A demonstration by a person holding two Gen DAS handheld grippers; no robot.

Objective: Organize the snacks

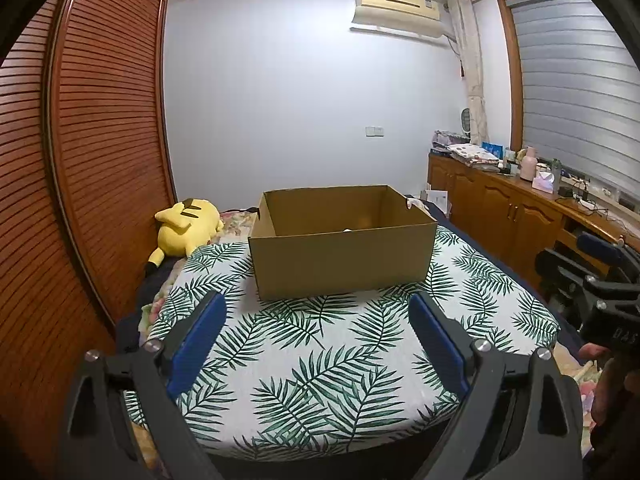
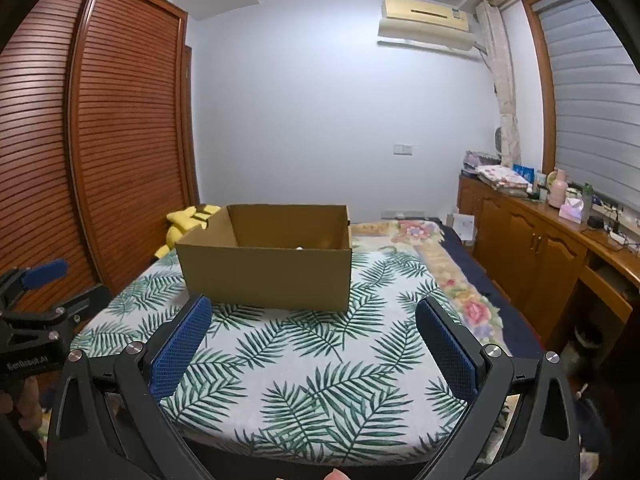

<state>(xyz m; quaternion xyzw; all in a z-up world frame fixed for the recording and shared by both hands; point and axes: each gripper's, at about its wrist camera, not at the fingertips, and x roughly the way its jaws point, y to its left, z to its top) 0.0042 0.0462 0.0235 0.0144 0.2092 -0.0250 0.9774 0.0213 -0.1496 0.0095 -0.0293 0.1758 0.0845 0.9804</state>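
Flanking bare cloth (image 1: 312, 360), both claws agape.

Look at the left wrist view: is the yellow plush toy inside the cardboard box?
No, the yellow plush toy lies outside the cardboard box.

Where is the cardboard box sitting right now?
The cardboard box sits open on the leaf-print cloth, centre of the left wrist view and left of centre in the right wrist view, with the yellow plush toy just beyond its left side.

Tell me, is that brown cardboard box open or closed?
Open: the brown cardboard box shows bare inner walls, no lid or flaps over it. Contents mostly hidden.
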